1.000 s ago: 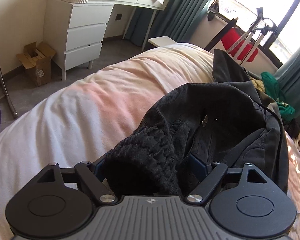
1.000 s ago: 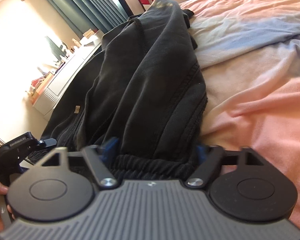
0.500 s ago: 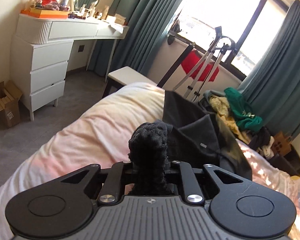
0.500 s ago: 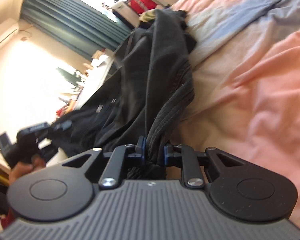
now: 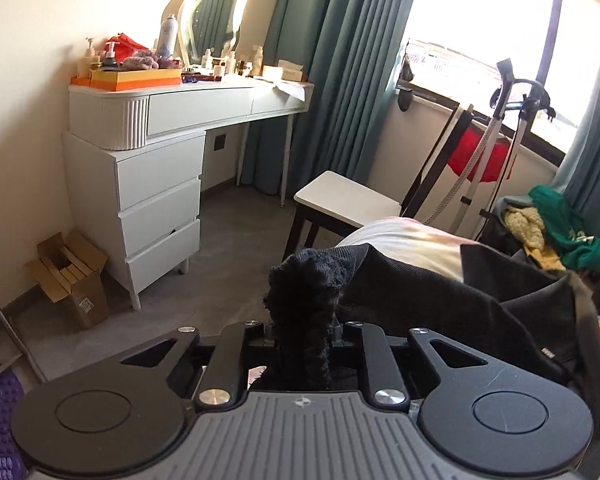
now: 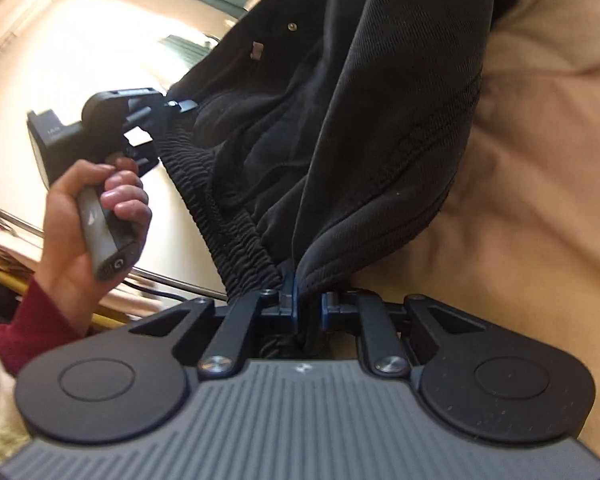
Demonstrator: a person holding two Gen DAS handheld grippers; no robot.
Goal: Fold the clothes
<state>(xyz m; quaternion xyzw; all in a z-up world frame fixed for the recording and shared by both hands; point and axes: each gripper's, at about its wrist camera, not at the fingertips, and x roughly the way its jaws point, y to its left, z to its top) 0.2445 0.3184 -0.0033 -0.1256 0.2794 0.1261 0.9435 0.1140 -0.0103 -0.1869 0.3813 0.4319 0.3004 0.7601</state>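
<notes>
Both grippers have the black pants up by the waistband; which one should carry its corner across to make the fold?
Probably left gripper: its waistband corner of the black pants hangs free, while right gripper sits beside the bedding.

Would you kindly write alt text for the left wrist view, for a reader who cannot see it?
The left tool is shut on the ribbed waistband of a black garment, which trails right onto a bed. Behind are a white dressing table, teal curtains and a bright window.

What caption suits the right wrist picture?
Right gripper clamps the black garment's waistband while the left gripper holds its other end.
</notes>
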